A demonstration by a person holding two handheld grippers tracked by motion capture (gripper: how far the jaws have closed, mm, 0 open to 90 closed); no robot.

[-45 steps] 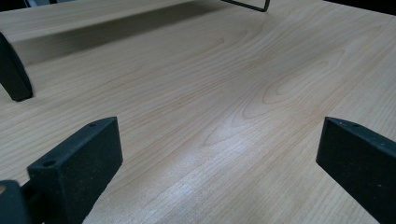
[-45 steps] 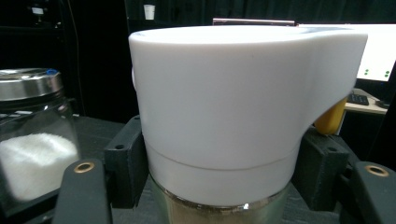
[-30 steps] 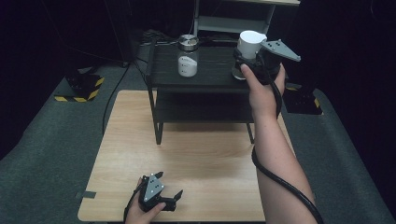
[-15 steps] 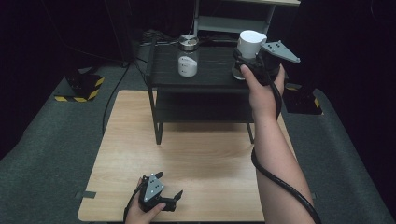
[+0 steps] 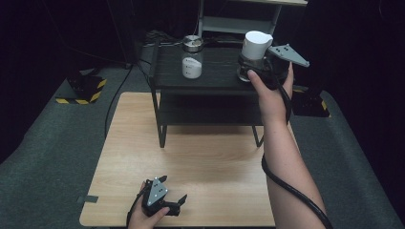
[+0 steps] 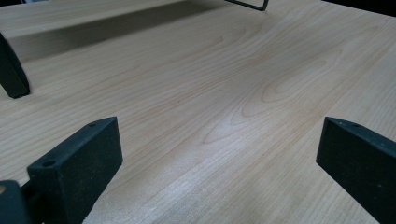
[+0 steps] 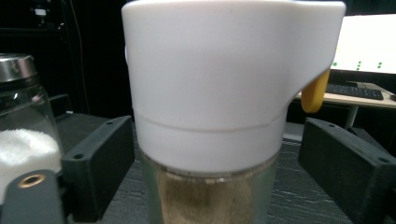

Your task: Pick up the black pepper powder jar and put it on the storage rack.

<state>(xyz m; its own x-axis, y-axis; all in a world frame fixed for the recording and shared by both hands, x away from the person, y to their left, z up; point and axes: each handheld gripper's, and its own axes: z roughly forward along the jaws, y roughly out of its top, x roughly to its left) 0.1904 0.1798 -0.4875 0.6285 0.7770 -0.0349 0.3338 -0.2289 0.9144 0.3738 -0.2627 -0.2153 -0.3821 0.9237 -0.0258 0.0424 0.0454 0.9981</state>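
- On the dark two-tier shelf (image 5: 215, 81) that stands at the far end of the light wooden worktop (image 5: 205, 162), we find the thing in hand: a clear glass jar with a tall white plastic cap (image 5: 254, 52) and a brownish powder inside, standing upright at the shelf top's right side.
- Around it, our right gripper (image 5: 255, 67) has its black jaws parted, one on each side of the jar; in the right gripper view a gap shows between each jaw and the glass, so nothing is clamped yet.
- Against the pictures from a second and half a second ago, very little has changed: the right gripper has stayed around the jar at the same spot, and the jar has not shifted or tipped. We judge this a settling pause before the squeeze, with the grasp lined up but not made.
- Just beside, to the left on the same shelf top, stands a small clear glass shaker with a metal lid (image 5: 192, 59), white grains in it; it is apart from the jar and untouched.
- Nearer to us, our left gripper (image 5: 165, 198) rests low on the worktop's near edge with its jaws wide apart and nothing between them, where it was a second ago.
- Next, we reckon, the jaws need to close on the glass below the cap, squarely enough that the jar does not tilt.
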